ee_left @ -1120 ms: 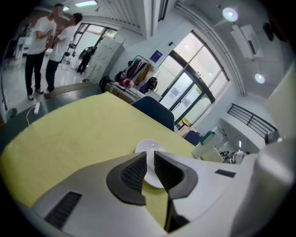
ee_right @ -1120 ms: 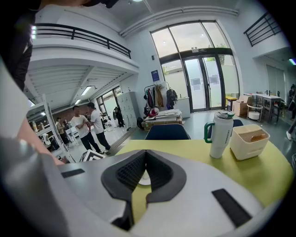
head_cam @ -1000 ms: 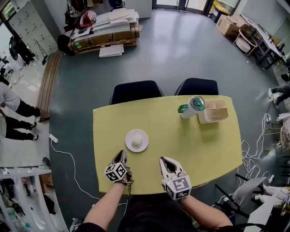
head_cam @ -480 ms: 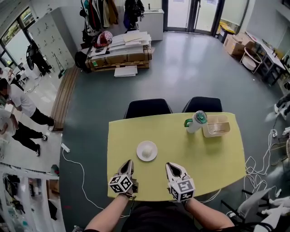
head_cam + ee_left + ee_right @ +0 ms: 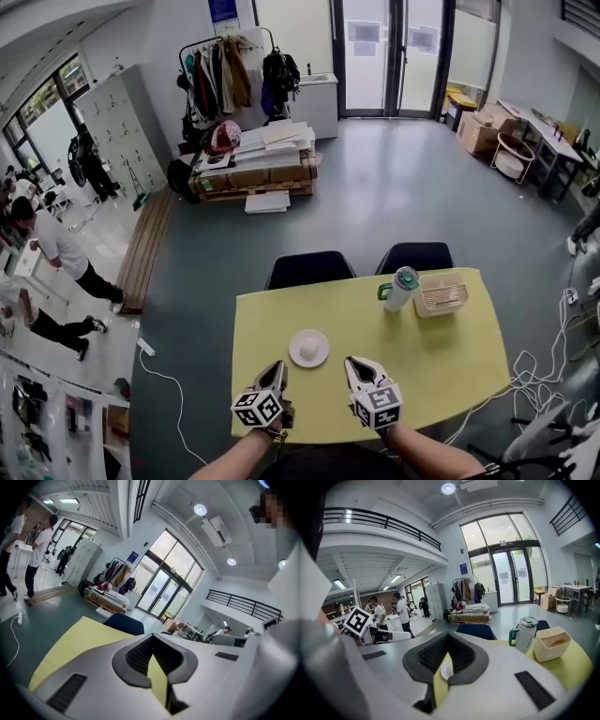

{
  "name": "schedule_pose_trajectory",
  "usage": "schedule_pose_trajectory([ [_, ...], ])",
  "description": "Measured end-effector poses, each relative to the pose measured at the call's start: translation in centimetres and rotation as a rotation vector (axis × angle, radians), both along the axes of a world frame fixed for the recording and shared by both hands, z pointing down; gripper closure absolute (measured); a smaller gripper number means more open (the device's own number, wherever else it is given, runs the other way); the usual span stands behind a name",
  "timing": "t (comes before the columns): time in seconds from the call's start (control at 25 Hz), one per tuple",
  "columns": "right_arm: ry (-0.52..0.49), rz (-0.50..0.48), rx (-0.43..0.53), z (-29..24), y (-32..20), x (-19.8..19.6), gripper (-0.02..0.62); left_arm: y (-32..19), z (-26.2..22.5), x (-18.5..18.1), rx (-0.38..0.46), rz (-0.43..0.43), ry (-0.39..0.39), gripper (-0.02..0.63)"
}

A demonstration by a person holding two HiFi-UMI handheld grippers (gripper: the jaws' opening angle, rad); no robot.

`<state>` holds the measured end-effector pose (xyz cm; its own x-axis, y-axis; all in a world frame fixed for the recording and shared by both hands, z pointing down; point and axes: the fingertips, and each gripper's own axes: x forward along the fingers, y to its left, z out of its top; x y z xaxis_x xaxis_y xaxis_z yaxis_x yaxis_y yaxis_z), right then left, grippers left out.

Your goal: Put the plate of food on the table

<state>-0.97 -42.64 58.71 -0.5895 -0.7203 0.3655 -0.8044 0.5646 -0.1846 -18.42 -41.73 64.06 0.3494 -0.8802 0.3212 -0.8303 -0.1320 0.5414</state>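
A white plate (image 5: 308,348) with a pale bun on it rests on the yellow table (image 5: 441,352), left of the middle. My left gripper (image 5: 275,369) hovers over the table's near edge, just short of the plate and slightly left of it, jaws shut and empty. To the plate's right, my right gripper (image 5: 354,364) is level with the left one, also shut with nothing held. In the right gripper view the plate (image 5: 446,670) peeks through the slit between the closed jaws of the right gripper (image 5: 447,641). The left gripper (image 5: 152,644) looks over bare tabletop.
A white tumbler with a green lid (image 5: 401,288) and a beige basket (image 5: 441,294) stand at the table's far right. Two dark chairs (image 5: 309,268) are tucked in at the far side. Cables lie on the floor on both sides. People stand far to the left.
The head view has tilted up, so the table sits lower and smaller and more of the room shows. The plate and both grippers keep their places on the table.
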Motion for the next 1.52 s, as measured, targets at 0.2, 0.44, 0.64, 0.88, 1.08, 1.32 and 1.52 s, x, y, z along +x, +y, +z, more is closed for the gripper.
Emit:
schedule_pose_trajectory([
  [0.2,-0.02,0.003,0.025,-1.9,-0.2,0.0,0.584,0.4,-3.3,1.5,0.051,0.061,-0.04,0.597],
  [0.44,-0.035,-0.002,0.011,-2.5,0.6,-0.4,0.584,1.8,-5.6,3.4,0.1,0.123,-0.087,0.597],
  [0.64,-0.049,-0.011,0.017,-2.8,0.7,-1.2,0.584,2.6,-5.7,3.8,0.1,0.139,-0.113,0.597],
  [0.88,-0.04,-0.015,0.013,-2.6,1.1,-1.7,0.584,3.2,-6.2,4.0,0.108,0.148,-0.133,0.597],
  [1.08,-0.034,-0.02,0.029,-2.8,1.3,-1.8,0.584,3.0,-6.5,4.6,0.117,0.165,-0.138,0.597],
  [1.32,-0.031,-0.009,0.022,-2.2,1.5,-1.4,0.584,3.1,-6.0,4.7,0.109,0.169,-0.131,0.597],
  [1.52,-0.027,-0.003,0.015,-2.3,1.4,-1.3,0.584,2.9,-6.0,4.5,0.099,0.162,-0.123,0.597],
])
